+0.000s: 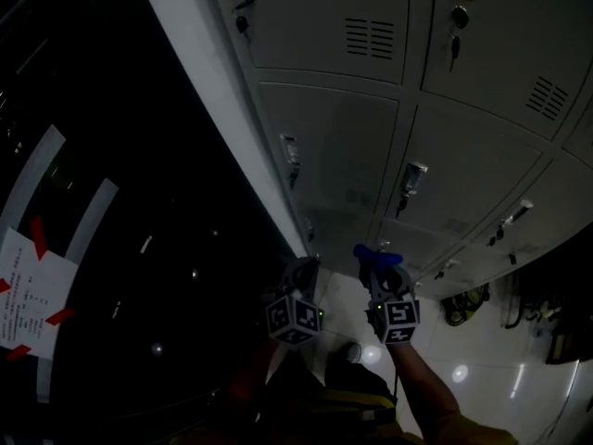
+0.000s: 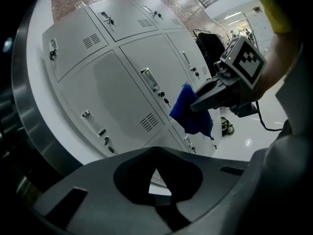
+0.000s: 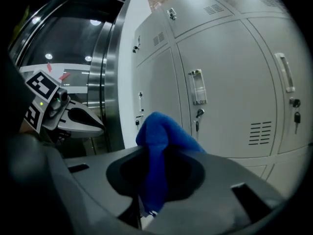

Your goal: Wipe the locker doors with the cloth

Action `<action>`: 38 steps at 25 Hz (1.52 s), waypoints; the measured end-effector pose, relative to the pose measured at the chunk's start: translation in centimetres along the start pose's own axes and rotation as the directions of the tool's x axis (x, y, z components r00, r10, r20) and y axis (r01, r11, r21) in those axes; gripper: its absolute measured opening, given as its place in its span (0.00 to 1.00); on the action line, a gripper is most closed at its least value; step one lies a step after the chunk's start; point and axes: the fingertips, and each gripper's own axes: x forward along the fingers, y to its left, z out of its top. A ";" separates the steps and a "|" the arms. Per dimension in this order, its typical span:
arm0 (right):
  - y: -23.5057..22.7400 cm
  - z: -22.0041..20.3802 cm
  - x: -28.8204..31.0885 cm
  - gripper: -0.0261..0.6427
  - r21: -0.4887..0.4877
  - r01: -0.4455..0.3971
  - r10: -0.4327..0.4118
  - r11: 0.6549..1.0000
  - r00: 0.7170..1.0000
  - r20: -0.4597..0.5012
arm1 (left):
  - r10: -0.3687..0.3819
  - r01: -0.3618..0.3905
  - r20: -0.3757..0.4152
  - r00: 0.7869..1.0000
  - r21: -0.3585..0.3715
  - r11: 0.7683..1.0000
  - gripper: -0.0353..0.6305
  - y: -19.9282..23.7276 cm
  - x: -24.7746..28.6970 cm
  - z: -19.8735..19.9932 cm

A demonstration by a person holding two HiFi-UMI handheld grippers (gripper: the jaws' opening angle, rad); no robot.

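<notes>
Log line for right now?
right gripper: shut on blue cloth | left gripper: shut, empty | locker doors: cloth contact unclear

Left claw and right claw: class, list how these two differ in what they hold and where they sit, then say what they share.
The right claw is shut on a blue cloth; the left claw is shut on nothing. In the head view the right claw sits before the locker doors, the left claw nearer the bank's white end panel. Both carry a marker cube and point toward those doors.
</notes>
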 end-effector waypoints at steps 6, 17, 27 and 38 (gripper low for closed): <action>-2.6 -1.5 4.1 0.14 0.020 0.127 -0.126 0.992 0.991 -0.039 | -0.125 0.123 0.056 0.991 0.024 0.992 0.06 0.3 6.6 0.1; -1.2 -2.0 7.7 0.14 0.026 0.259 -0.256 0.965 0.963 -0.086 | -0.267 0.262 0.081 0.960 0.070 0.963 0.06 1.9 9.9 -2.8; -6.0 -7.5 16.3 0.14 -0.028 0.287 -0.287 0.958 0.958 -0.006 | -0.235 0.238 0.076 0.969 -0.029 0.971 0.06 -0.4 20.8 -9.5; -7.6 -16.6 20.1 0.14 -0.037 0.355 -0.357 0.934 0.924 -0.136 | -0.249 0.253 0.074 0.966 -0.060 0.966 0.06 -1.7 20.5 -12.6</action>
